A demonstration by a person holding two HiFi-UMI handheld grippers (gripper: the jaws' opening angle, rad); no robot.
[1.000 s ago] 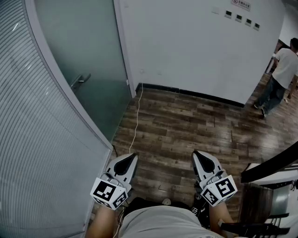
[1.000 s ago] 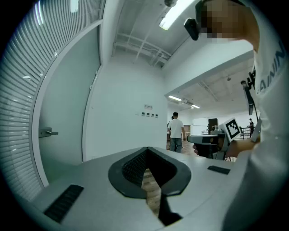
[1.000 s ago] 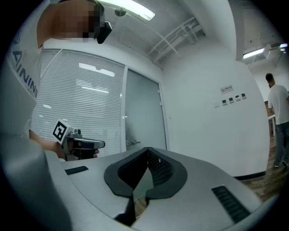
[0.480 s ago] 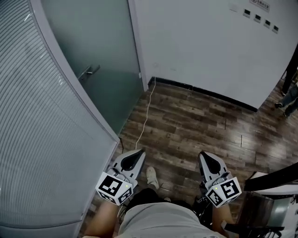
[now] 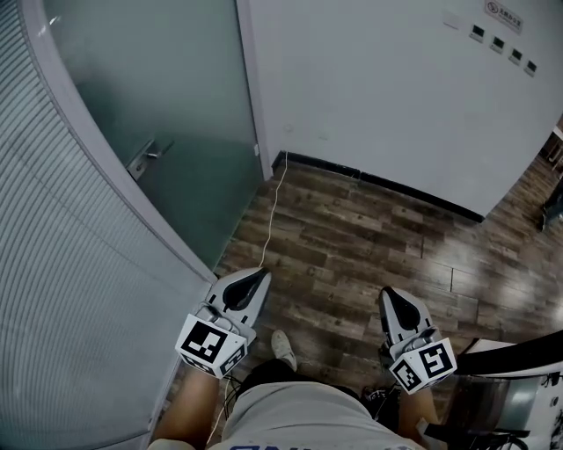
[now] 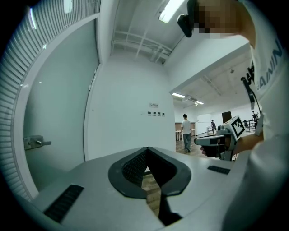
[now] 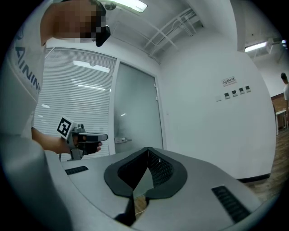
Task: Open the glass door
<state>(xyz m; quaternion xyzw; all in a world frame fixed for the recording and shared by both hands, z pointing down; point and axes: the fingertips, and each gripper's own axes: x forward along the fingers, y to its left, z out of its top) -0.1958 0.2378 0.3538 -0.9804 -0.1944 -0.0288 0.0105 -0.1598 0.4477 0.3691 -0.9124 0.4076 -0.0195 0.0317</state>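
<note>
shirt (image 7: 27, 67) lettering partly readable "AININ", wall sign (image 7: 229, 81) illegible

The glass door (image 5: 167, 132) stands ahead on the left, between the slatted partition (image 5: 62, 308) to its left and the wall (image 5: 378, 88) to its right. Its handle (image 5: 145, 158) sits near the partition side. A cable (image 5: 268, 211) runs over the floor (image 5: 352, 237) from the door-wall corner toward the left gripper (image 5: 255, 278), which is just beside the partition's foot. The right gripper (image 5: 391, 297) is well apart to the right.

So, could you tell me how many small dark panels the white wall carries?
4 panels, in a row at the head view's top right, under a sign; none seems hidden.
</note>
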